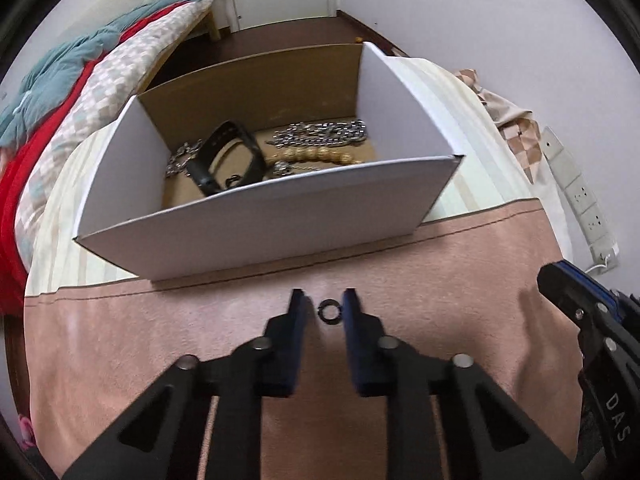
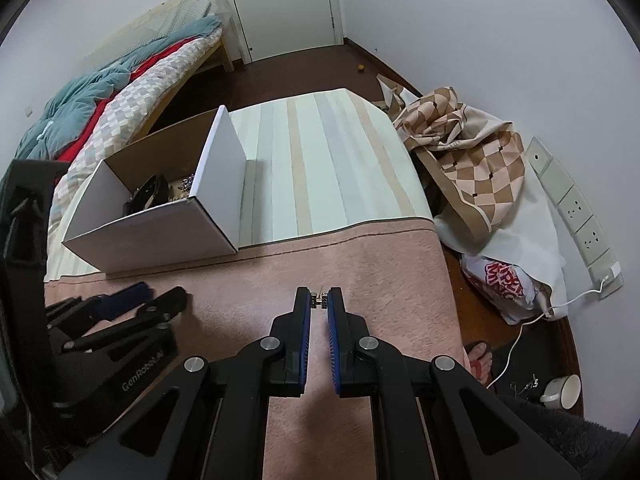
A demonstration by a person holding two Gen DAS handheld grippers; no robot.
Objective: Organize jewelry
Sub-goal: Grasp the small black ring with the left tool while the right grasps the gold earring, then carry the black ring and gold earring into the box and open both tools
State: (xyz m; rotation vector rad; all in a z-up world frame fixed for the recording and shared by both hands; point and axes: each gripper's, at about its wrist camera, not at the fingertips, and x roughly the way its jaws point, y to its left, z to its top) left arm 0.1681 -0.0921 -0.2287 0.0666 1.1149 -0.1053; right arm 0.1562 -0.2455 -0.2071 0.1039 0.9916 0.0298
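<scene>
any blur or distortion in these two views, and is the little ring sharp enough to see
Left wrist view: strong fisheye bending of the box edges, dark vignette corners; the black ring between the left gripper fingers is fairly sharp. Right wrist view: same warping, even soft light, tiny metal piece too small to identify.

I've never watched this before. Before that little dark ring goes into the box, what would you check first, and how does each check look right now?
1. Ring lies between the left gripper fingertips: ok.
2. Left jaws closed on the ring: not ok, gaps on both sides.
3. Box top open: ok.
4. Free floor inside the box beside the black strap and silver chain: ok.
5. Right gripper grips a small metal piece: ok.
6. Right gripper off to the side of the path: ok.
</scene>
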